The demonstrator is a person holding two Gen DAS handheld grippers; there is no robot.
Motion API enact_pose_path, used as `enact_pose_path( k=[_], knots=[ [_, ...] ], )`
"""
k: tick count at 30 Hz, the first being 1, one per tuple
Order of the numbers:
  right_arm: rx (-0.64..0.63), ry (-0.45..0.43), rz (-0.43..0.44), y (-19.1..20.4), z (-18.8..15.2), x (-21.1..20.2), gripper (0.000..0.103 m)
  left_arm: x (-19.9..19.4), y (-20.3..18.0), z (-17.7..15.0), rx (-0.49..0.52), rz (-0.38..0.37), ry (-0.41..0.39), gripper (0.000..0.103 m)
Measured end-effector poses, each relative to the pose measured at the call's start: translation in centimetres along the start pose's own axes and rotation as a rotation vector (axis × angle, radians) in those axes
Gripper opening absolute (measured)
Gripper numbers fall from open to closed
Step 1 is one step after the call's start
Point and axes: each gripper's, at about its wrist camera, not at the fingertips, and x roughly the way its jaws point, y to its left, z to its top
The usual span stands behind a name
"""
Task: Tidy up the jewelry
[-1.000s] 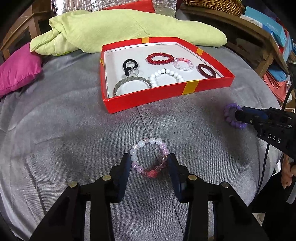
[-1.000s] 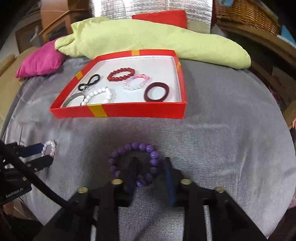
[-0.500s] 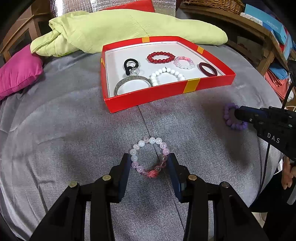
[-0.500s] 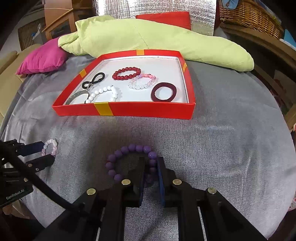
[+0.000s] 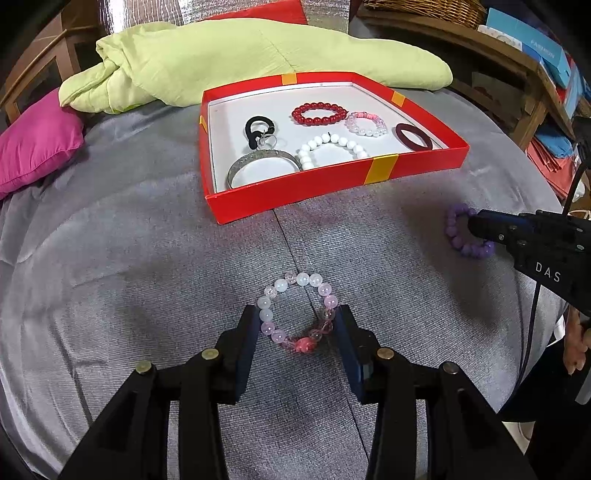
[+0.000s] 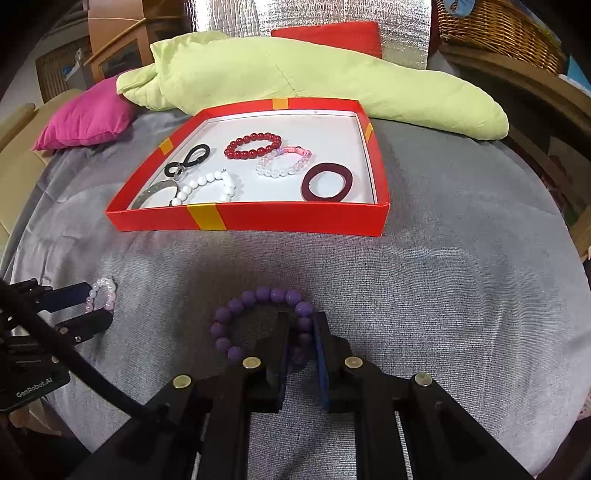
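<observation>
1. Purple bracelet (image 6: 258,321) lies on the grey cloth (image 6: 443,295), in front of the red tray's (image 6: 295,223) near wall. The right gripper (image 6: 301,332) pinches its right side, one finger inside the loop and one outside.
2. Pink bracelet (image 5: 297,312) lies flat on the same cloth, left of the purple one and well apart from it. The left gripper (image 5: 295,325) straddles it, jaws partly spread; its fingers (image 5: 249,332) sit just beside the beads on each side. Whether they press the beads cannot be told.
3. The tray holds a red bead bracelet (image 6: 253,146), a pale pink bracelet (image 6: 284,162), a white bead bracelet (image 6: 205,186), a dark red ring (image 6: 327,182), a black loop (image 6: 188,160) and a silver bangle (image 5: 262,168). Bare floor remains along the tray's far side.
4. Surface: grey woven cloth with a seam (image 5: 291,251) running from the tray toward the left gripper. Open cloth lies between both bracelets and the tray; nothing stands in that path but the tray's low wall.
5. Behind the tray: a green quilt (image 6: 295,81) touching its far corner, and a magenta cushion (image 6: 85,114) at the left.
6. Surroundings: a foil panel (image 6: 314,14) at the back, a wicker basket (image 6: 495,29) on a wooden shelf (image 6: 517,74) at the right.
</observation>
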Motion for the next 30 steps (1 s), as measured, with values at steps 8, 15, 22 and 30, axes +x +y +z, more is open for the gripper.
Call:
enact_pose_path(
  k=[8,15,22,30],
  knots=[
    [0.001,-0.001,0.005,0.0,-0.1,0.0,0.014,0.1,-0.3,0.0,0.008,-0.012,0.003,0.057],
    [0.002,-0.003,0.009,0.0,-0.1,-0.1,0.014,0.2,-0.9,-0.1,0.041,0.0,0.005,0.061],
    [0.036,-0.01,0.047,-0.7,-0.1,-0.3,0.012,-0.1,-0.3,0.0,0.007,-0.048,-0.002,0.034],
    [0.074,-0.043,0.104,-1.5,0.3,-1.1,0.011,-0.6,0.5,0.1,-0.023,-0.07,-0.03,0.008]
  ],
)
